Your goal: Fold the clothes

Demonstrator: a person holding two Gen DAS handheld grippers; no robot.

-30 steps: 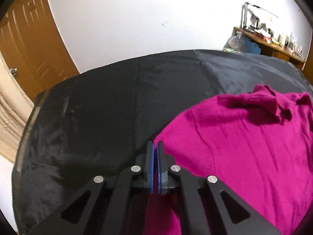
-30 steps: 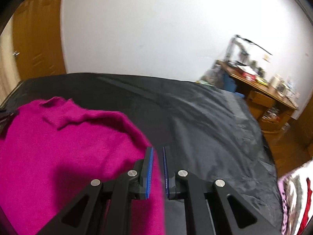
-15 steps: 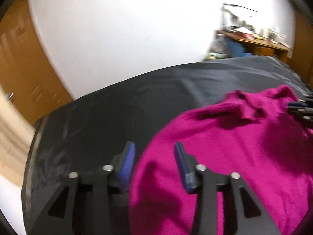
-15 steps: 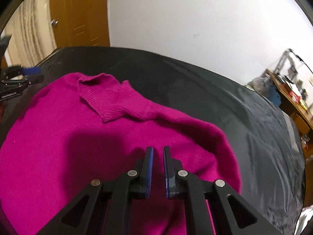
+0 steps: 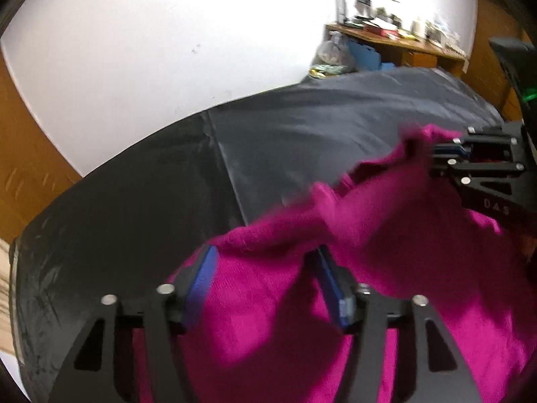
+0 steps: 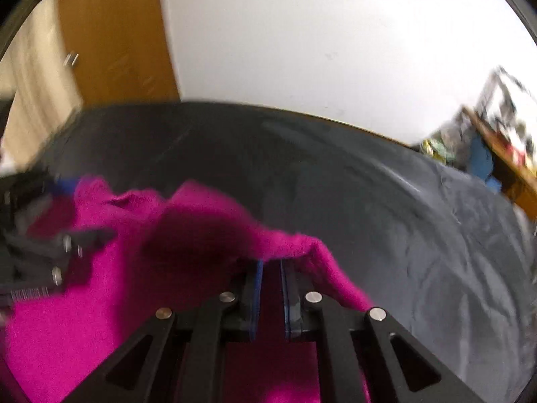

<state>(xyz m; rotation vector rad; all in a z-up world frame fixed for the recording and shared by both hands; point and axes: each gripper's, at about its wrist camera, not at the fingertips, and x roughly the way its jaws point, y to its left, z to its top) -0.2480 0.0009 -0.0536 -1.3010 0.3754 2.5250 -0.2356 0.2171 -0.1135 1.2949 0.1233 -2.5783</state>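
Note:
A magenta knit sweater (image 5: 386,235) (image 6: 201,221) lies rumpled on a black sheet (image 5: 134,218) (image 6: 369,201). My left gripper (image 5: 266,252) hangs over the sweater's near-left part. Its jaws are opening wide, with cloth below and between the blue pads but not pinched. In the right wrist view, blurred at the left edge, the left gripper (image 6: 80,208) shows the same spread. My right gripper (image 6: 272,263) is shut on a raised ridge of the sweater. From the left wrist view the right gripper (image 5: 446,150) holds that edge up at the far right.
The black sheet covers a wide surface that ends at a white wall. A wooden door (image 6: 110,50) stands at the left. A cluttered wooden desk (image 5: 386,33) with a blue bin (image 5: 364,55) and a bag beside it is at the back right.
My left jaws went from shut on the sweater's edge to wide apart, letting it go, and slid over the cloth. The right gripper carried its pinched fold across toward the left one.

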